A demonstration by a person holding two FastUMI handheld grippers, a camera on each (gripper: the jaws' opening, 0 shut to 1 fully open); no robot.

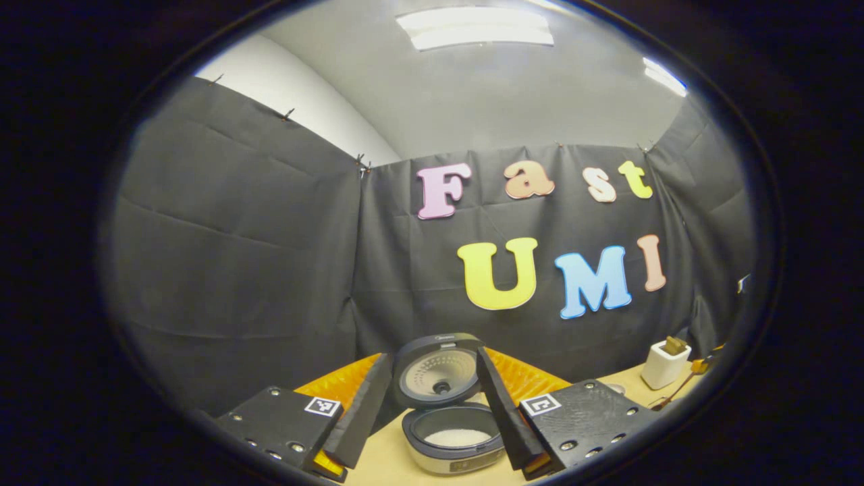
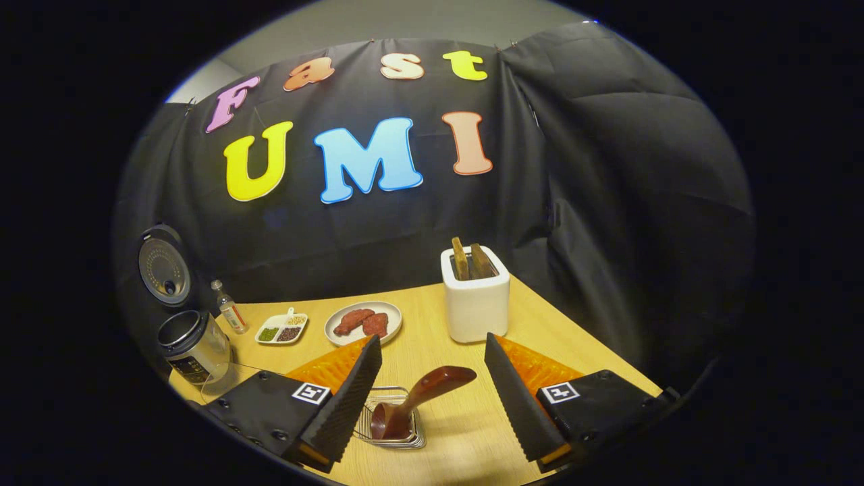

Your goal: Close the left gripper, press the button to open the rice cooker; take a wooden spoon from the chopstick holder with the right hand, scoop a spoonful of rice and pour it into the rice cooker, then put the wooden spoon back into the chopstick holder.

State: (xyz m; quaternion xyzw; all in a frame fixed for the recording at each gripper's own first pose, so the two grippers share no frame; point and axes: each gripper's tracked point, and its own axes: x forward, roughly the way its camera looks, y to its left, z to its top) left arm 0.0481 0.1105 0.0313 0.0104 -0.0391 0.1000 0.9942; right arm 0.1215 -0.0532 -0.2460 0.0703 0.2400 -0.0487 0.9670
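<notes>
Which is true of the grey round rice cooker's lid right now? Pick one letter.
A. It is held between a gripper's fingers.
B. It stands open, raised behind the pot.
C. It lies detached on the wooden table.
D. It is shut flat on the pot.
B: in the left gripper view the grey round rice cooker's lid stands up behind the open pot, its perforated underside facing the camera and white rice visible inside.

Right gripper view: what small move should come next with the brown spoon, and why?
Probably lower the right gripper and close it on the raised handle of the dark brown wooden spoon. Its fingers stand open on either side, the spoon's bowl rests in the metal wire tray, not the white square chopstick holder, and the silver rice cooker is open.
</notes>
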